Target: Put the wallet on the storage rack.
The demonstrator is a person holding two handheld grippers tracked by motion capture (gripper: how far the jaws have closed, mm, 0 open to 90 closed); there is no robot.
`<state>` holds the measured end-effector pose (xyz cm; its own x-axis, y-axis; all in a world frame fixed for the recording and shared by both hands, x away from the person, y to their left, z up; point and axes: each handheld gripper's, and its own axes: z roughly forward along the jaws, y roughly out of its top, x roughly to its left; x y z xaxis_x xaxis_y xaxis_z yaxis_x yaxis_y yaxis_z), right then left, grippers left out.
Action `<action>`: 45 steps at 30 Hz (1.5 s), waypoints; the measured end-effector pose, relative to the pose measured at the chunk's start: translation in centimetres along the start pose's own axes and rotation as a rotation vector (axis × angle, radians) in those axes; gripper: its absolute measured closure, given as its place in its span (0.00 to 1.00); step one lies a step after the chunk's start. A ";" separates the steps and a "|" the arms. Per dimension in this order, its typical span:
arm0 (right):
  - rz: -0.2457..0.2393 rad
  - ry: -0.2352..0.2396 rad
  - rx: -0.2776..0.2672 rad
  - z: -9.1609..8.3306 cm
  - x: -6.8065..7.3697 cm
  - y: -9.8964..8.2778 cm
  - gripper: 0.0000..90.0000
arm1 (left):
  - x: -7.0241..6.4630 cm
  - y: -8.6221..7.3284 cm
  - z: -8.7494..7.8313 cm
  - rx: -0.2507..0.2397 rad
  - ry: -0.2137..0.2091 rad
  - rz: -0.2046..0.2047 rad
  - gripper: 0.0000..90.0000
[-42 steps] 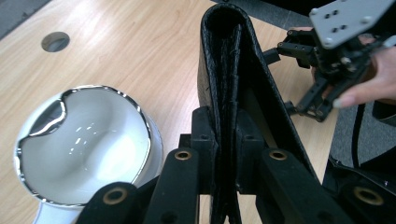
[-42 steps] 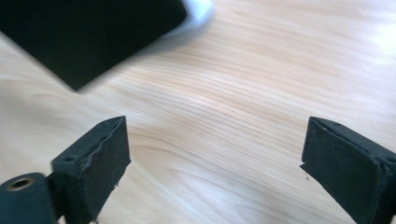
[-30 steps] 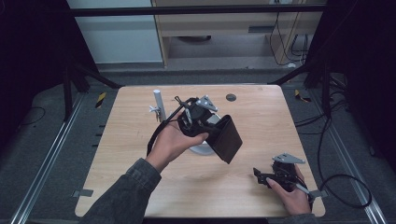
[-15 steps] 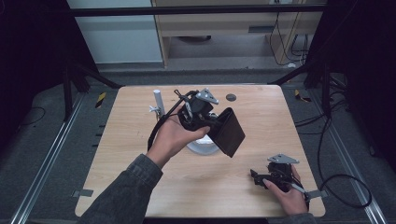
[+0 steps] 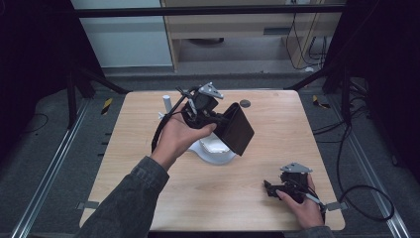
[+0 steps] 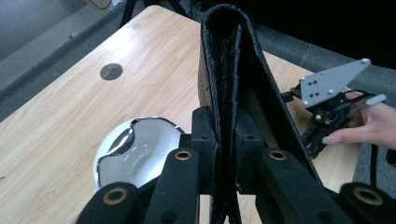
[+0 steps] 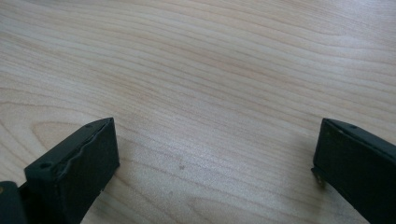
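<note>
A black folded wallet (image 5: 238, 130) hangs in the air over the middle of the table, and my left gripper (image 5: 225, 121) is shut on its edge. In the left gripper view the jaws of the left gripper (image 6: 227, 140) pinch the folded wallet (image 6: 229, 70) edge-on. Under it a glossy white dish (image 5: 214, 151) sits on the table. My right gripper (image 5: 270, 188) rests near the front right edge. Its jaws have just been opening; in its own view the right gripper (image 7: 215, 154) stands open over bare wood, nothing between the fingers.
A white upright post (image 5: 167, 103) stands at the back left of the wooden table (image 5: 148, 183). A round hole (image 5: 244, 103) lies near the back edge. Black cables trail over the floor at the right.
My left hand has lifted the wallet higher and a little toward the back of the table. The right hand has stayed at the front right.
</note>
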<state>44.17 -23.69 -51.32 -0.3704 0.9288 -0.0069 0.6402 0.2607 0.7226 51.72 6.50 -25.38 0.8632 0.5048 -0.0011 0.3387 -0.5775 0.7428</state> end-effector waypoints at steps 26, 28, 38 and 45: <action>0.005 -0.002 0.001 0.2 0.0 0.2 0.00 | 3.1 -1.5 -0.1 -0.005 0.068 -0.082 0.91; 0.004 -0.002 0.001 0.2 0.0 0.2 0.00 | 3.3 -1.7 0.1 -0.007 0.070 -0.090 0.91; 0.001 -0.004 0.000 0.2 0.0 0.2 0.01 | 3.9 -2.3 0.9 -0.017 0.070 -0.109 0.91; -0.001 -0.005 -0.002 0.2 0.0 0.1 0.01 | 4.2 -2.5 0.6 -0.015 0.086 -0.116 0.91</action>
<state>44.39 -23.65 -51.33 -0.3675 0.9300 -0.0110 0.6388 0.2610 0.7238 54.67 9.67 -27.63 0.7833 0.6209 -0.0305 0.4280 -0.5031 0.7508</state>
